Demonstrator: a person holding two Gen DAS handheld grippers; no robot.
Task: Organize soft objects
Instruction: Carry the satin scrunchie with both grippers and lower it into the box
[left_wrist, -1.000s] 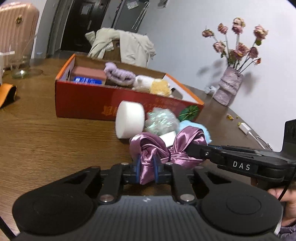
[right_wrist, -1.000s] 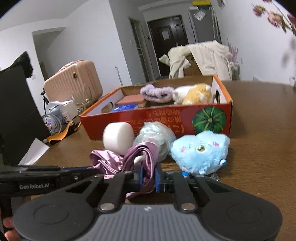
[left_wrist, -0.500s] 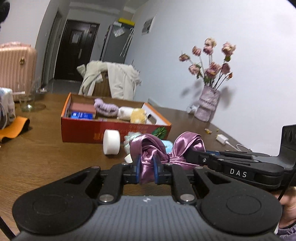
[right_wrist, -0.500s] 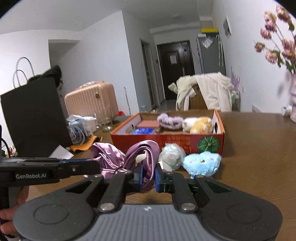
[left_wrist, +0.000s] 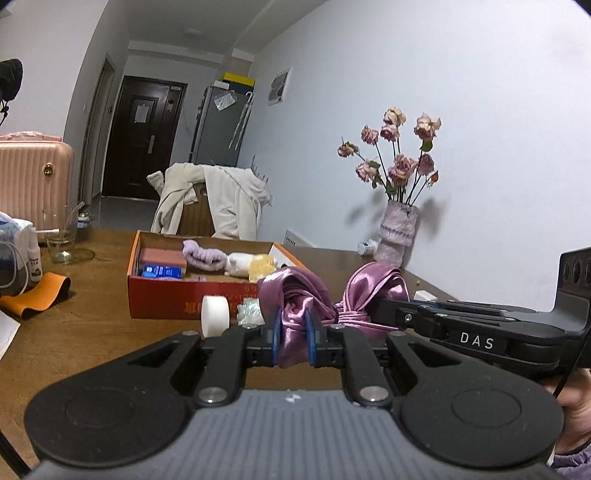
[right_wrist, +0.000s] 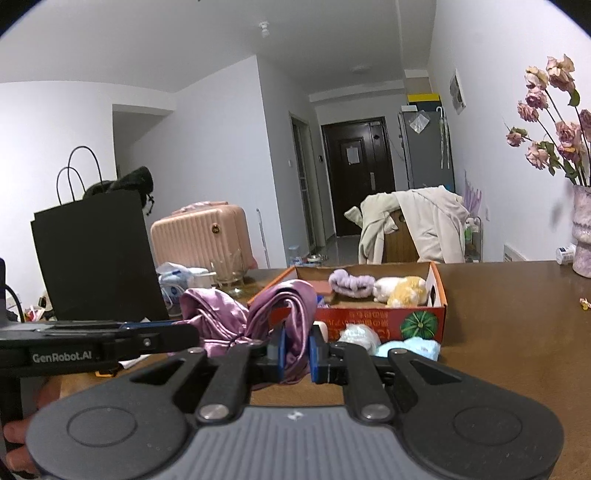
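Both grippers clamp purple satin cloth | likely off table

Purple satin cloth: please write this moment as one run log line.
left tool: shut on purple satin cloth | right tool: shut on same cloth | cloth: off table | red box: behind

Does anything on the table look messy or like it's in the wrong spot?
A bit. A white roll, a crinkly see-through bundle and a blue plush toy lie outside the red box, against its front wall, while other soft things are inside. The purple satin cloth is off the table, pinched by both tools. Nothing looks spilled or broken.
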